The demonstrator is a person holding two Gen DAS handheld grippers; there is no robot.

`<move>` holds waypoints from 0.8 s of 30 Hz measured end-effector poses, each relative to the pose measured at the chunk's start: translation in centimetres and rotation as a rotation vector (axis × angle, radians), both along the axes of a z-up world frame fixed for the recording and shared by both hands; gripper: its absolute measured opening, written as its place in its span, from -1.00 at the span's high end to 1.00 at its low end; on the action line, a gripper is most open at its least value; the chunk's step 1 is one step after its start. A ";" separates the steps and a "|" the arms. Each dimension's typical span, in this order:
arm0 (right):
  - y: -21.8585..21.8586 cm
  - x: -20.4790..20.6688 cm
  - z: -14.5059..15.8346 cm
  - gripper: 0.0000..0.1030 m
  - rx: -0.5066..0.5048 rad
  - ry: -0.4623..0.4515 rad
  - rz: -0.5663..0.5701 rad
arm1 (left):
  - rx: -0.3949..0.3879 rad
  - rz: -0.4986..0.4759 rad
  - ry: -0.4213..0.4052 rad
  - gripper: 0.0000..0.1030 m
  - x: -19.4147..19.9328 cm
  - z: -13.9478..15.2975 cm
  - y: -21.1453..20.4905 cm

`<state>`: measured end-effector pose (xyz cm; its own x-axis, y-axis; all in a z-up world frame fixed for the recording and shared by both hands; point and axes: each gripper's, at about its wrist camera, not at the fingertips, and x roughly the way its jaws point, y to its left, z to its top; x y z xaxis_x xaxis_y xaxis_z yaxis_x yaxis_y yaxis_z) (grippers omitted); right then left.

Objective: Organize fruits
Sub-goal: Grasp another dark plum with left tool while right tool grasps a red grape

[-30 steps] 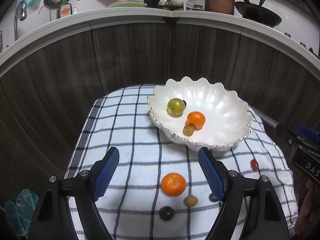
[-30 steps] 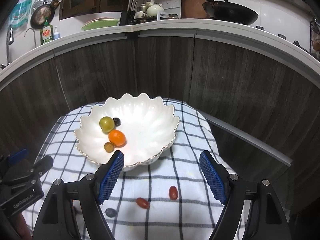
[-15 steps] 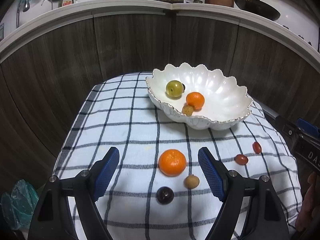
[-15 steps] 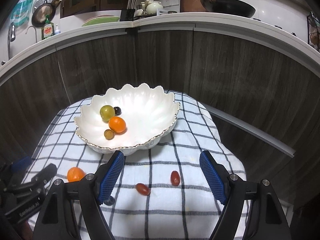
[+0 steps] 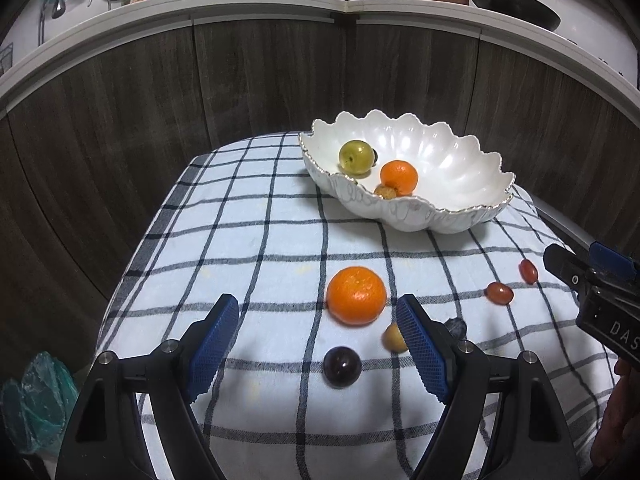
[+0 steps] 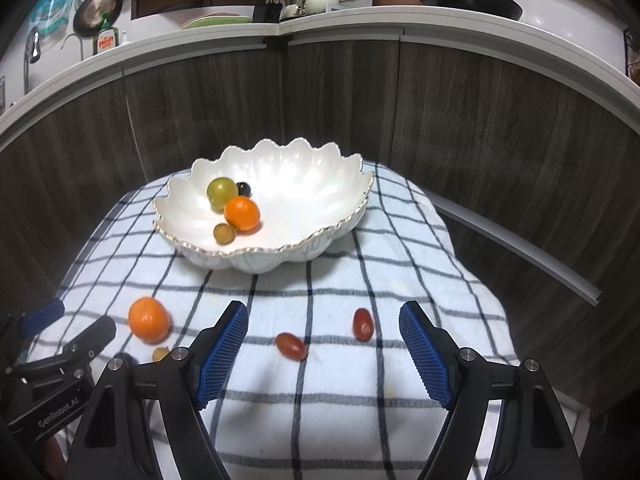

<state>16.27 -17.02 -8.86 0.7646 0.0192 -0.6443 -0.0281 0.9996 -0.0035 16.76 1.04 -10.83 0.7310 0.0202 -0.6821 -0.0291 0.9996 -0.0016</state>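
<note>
A white scalloped bowl (image 5: 460, 216) (image 6: 320, 244) stands at the back of the checked cloth and holds a green fruit (image 5: 355, 157), an orange (image 5: 399, 177), a small brown fruit (image 6: 224, 233) and a dark grape (image 6: 243, 188). Loose on the cloth lie an orange (image 5: 356, 295) (image 6: 149, 319), a dark plum (image 5: 342, 366), a small tan fruit (image 5: 394, 337) and two red cherry tomatoes (image 6: 291, 346) (image 6: 363, 323). My left gripper (image 5: 320, 354) is open, above the cloth just before the loose orange. My right gripper (image 6: 324, 354) is open, just behind the tomatoes.
The checked cloth (image 5: 260, 240) covers a small table before dark wood cabinet fronts (image 5: 260, 80). A white counter (image 6: 360, 20) above carries a wok, teapot and dishes. A teal bag (image 5: 36, 396) lies on the floor at left.
Both grippers have pulled back and down from the bowl, so the loose fruits now lie farther up in each view. Both stay open. The fruits have not moved.
</note>
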 end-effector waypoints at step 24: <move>1.7 0.8 -4.1 -0.53 -0.026 0.058 0.078 | -0.013 -0.028 0.102 -0.39 0.1 -4.7 -0.2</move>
<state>17.05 -15.31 -12.97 0.7225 0.0595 -0.6888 -0.1064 0.9940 -0.0258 16.85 0.87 -15.53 0.6582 -0.0090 -0.7528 -0.0014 0.9999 -0.0131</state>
